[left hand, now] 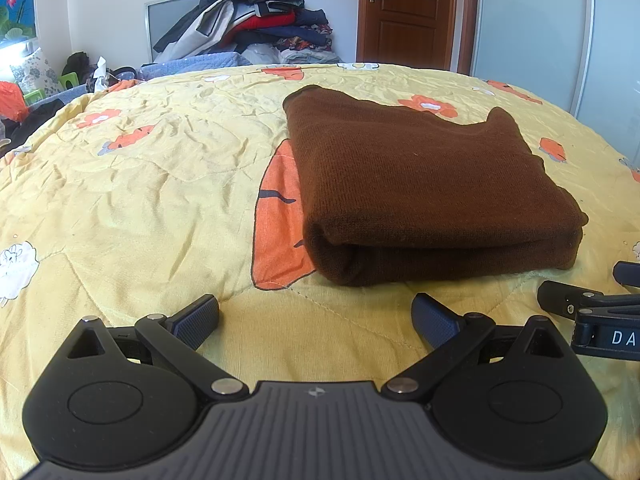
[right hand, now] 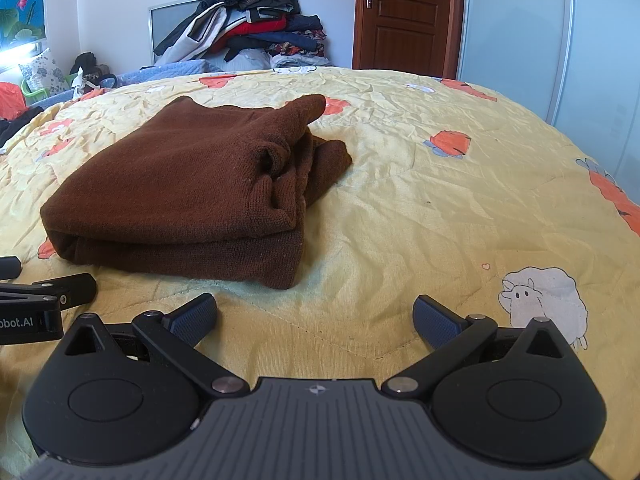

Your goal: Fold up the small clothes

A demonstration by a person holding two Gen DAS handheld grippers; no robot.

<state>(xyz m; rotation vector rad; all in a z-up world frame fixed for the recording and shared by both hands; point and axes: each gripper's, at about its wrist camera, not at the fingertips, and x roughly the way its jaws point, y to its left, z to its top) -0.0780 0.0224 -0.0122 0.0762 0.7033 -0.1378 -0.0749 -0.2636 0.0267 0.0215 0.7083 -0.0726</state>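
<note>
A brown knit garment (left hand: 424,196) lies folded into a thick rectangle on the yellow quilt (left hand: 140,200). It also shows in the right wrist view (right hand: 180,192), with bunched layers at its right edge. My left gripper (left hand: 316,316) is open and empty, just in front of the garment's near fold, not touching it. My right gripper (right hand: 316,316) is open and empty, in front of and to the right of the garment. The right gripper shows at the right edge of the left wrist view (left hand: 592,312), and the left gripper shows at the left edge of the right wrist view (right hand: 40,300).
A tall pile of mixed clothes (left hand: 256,20) stands beyond the far edge of the bed. A brown wooden door (left hand: 408,12) and a white wardrobe (left hand: 532,28) are behind it. Clutter (left hand: 24,96) lies at the far left.
</note>
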